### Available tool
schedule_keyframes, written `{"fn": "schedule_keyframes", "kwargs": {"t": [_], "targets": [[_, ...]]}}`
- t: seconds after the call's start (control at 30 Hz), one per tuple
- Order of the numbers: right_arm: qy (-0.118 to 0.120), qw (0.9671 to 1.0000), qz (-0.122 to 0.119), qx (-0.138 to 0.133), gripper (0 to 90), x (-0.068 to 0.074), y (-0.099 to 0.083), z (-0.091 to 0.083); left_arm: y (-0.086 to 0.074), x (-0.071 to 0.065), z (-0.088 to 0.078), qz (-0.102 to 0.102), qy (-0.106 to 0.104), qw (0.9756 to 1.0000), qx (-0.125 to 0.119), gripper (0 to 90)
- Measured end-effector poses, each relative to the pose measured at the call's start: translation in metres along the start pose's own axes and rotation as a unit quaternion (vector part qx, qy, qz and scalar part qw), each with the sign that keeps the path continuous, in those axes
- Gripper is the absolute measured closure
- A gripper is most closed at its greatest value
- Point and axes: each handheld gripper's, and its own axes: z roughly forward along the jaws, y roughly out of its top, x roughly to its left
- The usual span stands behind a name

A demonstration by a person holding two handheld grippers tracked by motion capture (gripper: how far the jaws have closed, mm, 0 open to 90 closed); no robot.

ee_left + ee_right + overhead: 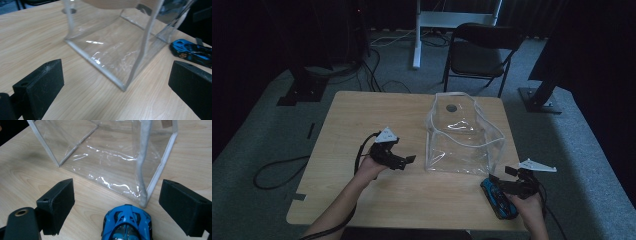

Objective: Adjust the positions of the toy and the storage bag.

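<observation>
A clear plastic bag [460, 137] with white edging and handles stands upright on the wooden table [362, 112], right of centre. A blue toy car [498, 197] lies near the table's front right corner. My right gripper [501, 181] hovers over the car, open, with the car's nose [127, 222] between its jaws and the bag [110, 157] just beyond. My left gripper [408, 161] is open a short way left of the bag, with nothing between its jaws. In the left gripper view the bag's [112, 50] near corner faces me and the car [191, 51] lies at the far right.
A black folding chair [479, 52] stands behind the table, next to a white desk leg [417, 35]. Cables [277, 172] trail over the grey carpet at left. A dark stand base [539, 100] sits at the back right.
</observation>
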Motion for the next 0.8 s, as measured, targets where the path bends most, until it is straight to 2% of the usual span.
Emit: {"fn": "schedule_keyframes", "kwargs": {"t": [0.2, 0.4, 0.57, 0.63, 0.7, 0.73, 0.8], "targets": [[0.003, 1.0, -0.005, 0.008, 12.4, 0.005, -0.005, 0.002, -0.012, 0.012, -0.022, 0.0, 0.027, 0.9996, 0.007, 0.6], [0.002, 0.9999, 0.0, 0.011, 12.4, 0.005, -0.009, 0.001, -0.029, 0.026, -0.042, -0.015, 0.056, 0.9983, 0.009, 0.6], [-0.007, 0.9998, -0.001, 0.019, 12.3, 0.004, -0.014, 0.001, -0.045, 0.037, -0.054, -0.027, 0.076, 0.9967, 0.011, 0.6], [-0.013, 0.9997, -0.003, 0.019, 12.4, 0.003, -0.016, 0.001, -0.053, 0.042, -0.061, -0.037, 0.08, 0.9961, 0.011, 0.6], [-0.016, 0.9996, -0.005, 0.022, 12.4, 0.002, -0.017, 0.001, -0.053, 0.042, -0.061, -0.037, 0.08, 0.9961, 0.011, 0.6], [-0.016, 0.9996, -0.005, 0.022, 12.4, 0.002, -0.017, 0.001, -0.062, 0.047, -0.068, -0.046, 0.087, 0.9951, 0.011, 0.6], [-0.021, 0.9994, -0.003, 0.028, 12.6, -0.001, -0.021, 0.002, -0.069, 0.051, -0.073, -0.052, 0.093, 0.9942, 0.009, 0.6]]}}
